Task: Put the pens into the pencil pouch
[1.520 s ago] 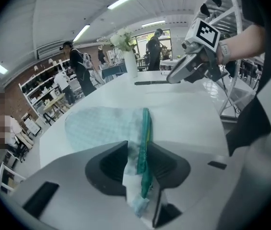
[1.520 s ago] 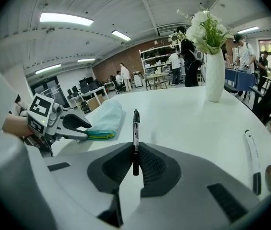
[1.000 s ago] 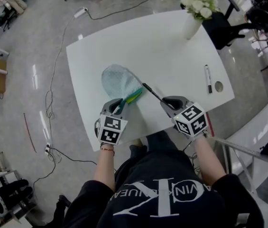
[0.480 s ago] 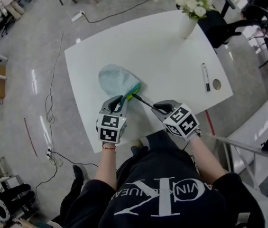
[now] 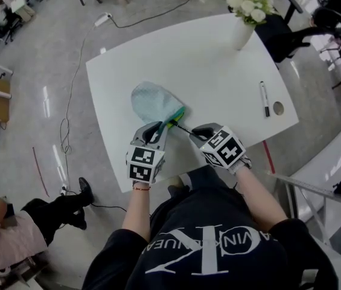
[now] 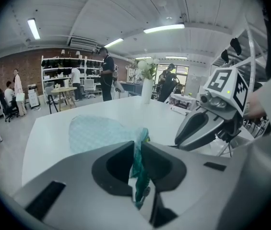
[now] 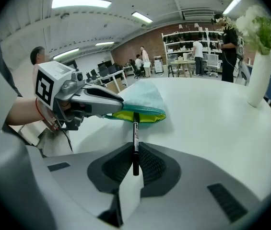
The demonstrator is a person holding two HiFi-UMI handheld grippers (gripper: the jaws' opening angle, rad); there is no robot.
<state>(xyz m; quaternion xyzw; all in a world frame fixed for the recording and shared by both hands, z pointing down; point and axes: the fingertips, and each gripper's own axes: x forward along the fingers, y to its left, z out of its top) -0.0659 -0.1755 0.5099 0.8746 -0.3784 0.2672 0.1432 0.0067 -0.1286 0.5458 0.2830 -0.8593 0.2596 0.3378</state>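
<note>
A pale teal pencil pouch [image 5: 153, 104] [image 6: 97, 133] [image 7: 142, 97] lies on the white table [image 5: 188, 59], its yellow-lined mouth toward me. My left gripper [image 5: 157, 132] [image 6: 136, 169] is shut on the pouch's teal edge and holds the mouth up. My right gripper [image 5: 194, 133] [image 7: 135, 164] is shut on a black pen [image 5: 181, 126] [image 7: 135, 140]. The pen's tip sits at the pouch's open mouth [image 7: 137, 115]. A second black-and-white pen [image 5: 264, 99] lies alone on the table at the right.
A white vase of flowers [image 5: 245, 14] [image 7: 257, 56] stands at the table's far right corner. A round hole [image 5: 278, 108] is next to the loose pen. Cables trail on the floor at the left. A person [image 5: 13, 237] sits at the lower left.
My right gripper has moved left and nearer the pouch, bringing the pen's tip from beside the mouth up to it. The left gripper has stayed on the pouch's edge.
</note>
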